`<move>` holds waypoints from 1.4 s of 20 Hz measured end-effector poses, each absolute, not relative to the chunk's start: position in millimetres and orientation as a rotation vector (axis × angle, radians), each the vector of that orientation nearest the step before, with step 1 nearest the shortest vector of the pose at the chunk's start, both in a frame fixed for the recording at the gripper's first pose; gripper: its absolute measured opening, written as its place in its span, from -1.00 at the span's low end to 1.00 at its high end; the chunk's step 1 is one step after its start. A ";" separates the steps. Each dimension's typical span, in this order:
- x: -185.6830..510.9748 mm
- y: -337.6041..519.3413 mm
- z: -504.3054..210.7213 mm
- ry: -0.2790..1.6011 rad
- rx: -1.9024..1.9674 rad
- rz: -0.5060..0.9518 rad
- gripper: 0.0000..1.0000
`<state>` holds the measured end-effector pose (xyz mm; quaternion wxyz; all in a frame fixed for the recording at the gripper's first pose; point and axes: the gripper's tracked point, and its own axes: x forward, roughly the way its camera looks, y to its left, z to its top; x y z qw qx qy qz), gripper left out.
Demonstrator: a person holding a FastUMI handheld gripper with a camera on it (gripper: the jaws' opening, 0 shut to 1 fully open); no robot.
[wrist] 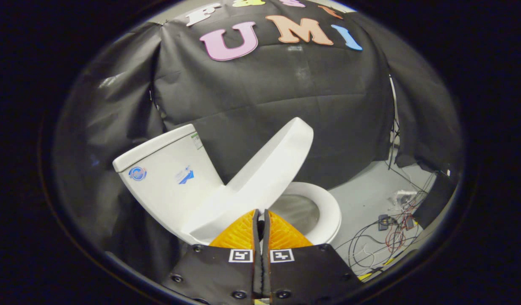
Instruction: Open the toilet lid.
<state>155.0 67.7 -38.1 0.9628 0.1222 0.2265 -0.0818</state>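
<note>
Standing partly raised, the white toilet lid (264,169) leans at a slant, hinged near the base of the tank (167,173) and rising away from it, its rounded free end high against the black cloth wall (264,93). Its smooth top surface faces the camera. Beneath it the white seat ring (330,207) lies flat around the bowl opening (300,212), which shows greyish inside. The tank stands beside the lid and bears two small stickers. The gripper (260,218) sits low, just in front of the lid's lower edge, its two fingers drawn together with only a thin slit between them and nothing caught there. Whether the fingertips touch the lid cannot be told. Loose cables (387,237) lie on the grey floor (366,199) beyond the bowl.
</note>
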 end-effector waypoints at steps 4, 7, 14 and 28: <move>156.9 69.8 -33.1 0.455 0.230 -0.166 -0.99; 160.7 73.3 -26.0 0.448 0.200 -0.157 -0.99; 163.5 73.9 -21.4 0.436 0.188 -0.158 -0.99; 165.7 75.4 -15.4 0.412 0.066 -0.189 -0.99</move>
